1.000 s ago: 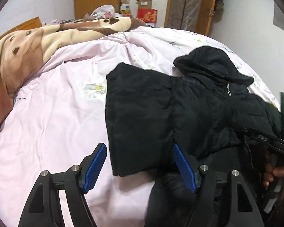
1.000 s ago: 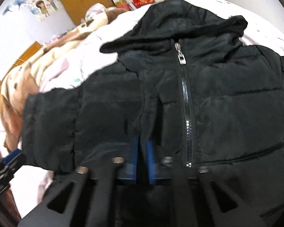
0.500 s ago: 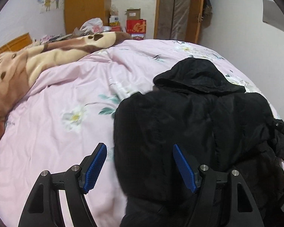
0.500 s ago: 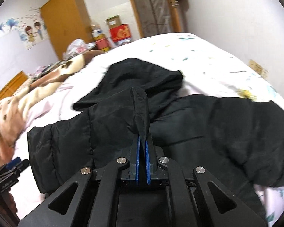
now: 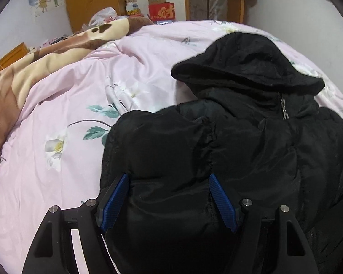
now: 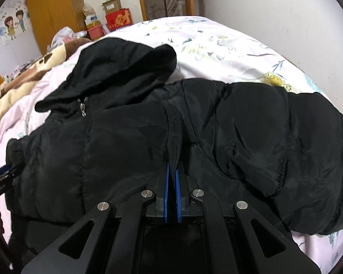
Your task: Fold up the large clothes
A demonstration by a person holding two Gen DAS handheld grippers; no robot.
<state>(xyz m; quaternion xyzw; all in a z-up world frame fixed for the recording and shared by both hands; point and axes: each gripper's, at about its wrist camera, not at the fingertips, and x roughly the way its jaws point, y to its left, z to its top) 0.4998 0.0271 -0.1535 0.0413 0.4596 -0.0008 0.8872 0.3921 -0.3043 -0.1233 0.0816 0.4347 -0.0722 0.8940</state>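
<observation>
The pink bedspread (image 5: 64, 105) lies bare left of the black jacket (image 5: 217, 150), giving open passage. A brown blanket (image 5: 34, 68) blocks the far left edge.

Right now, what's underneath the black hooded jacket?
The black hooded jacket lies on a pink floral quilt, which shows all around it. Whether anything else sits under the jacket is hidden by its bulk.

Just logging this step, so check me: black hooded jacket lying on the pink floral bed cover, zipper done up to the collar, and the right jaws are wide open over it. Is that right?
Not quite. The right gripper has its jaws closed, pinching a ridge of the black jacket, as the right wrist view shows. The rest holds: the jacket lies on the pink floral bed cover, zipped to the collar.
</observation>
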